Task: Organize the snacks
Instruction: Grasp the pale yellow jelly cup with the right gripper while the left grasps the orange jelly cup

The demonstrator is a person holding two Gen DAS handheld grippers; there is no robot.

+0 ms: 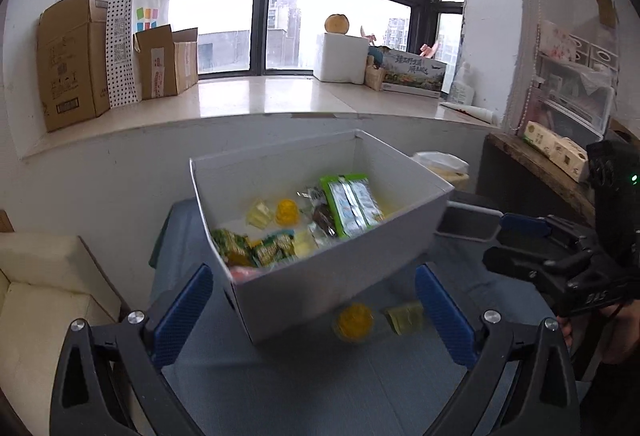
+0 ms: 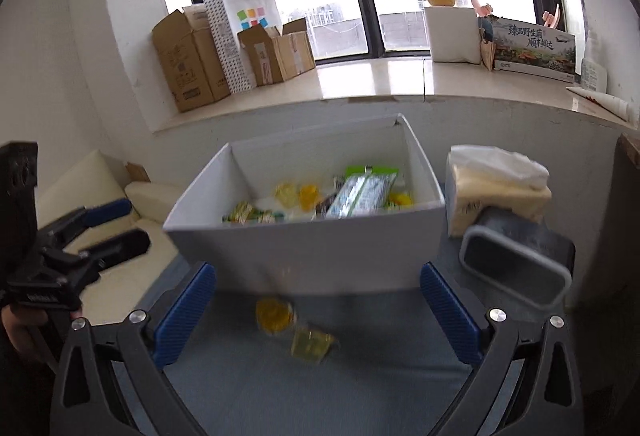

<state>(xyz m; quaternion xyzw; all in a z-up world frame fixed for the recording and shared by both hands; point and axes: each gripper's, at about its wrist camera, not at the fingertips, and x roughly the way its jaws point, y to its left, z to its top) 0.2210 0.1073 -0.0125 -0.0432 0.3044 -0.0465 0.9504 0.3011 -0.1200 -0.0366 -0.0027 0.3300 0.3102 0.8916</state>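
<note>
Left tool (image 1: 314, 310): jaws wide apart, empty. Right tool (image 2: 318, 310): same, nothing held. Bench (image 2: 360, 388), between them: orange jelly cup (image 2: 274, 314), yellow jelly cup (image 2: 312, 344), touching. Behind: white box (image 2: 304, 256) w/ assorted snacks, green packet (image 2: 362, 191) on top.

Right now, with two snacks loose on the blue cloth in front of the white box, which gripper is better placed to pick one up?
Probably the right gripper. It is open, and the orange jelly cup and pale packet lie between its fingers. In the left gripper view they sit right of centre, with the white box filling the gap.
</note>
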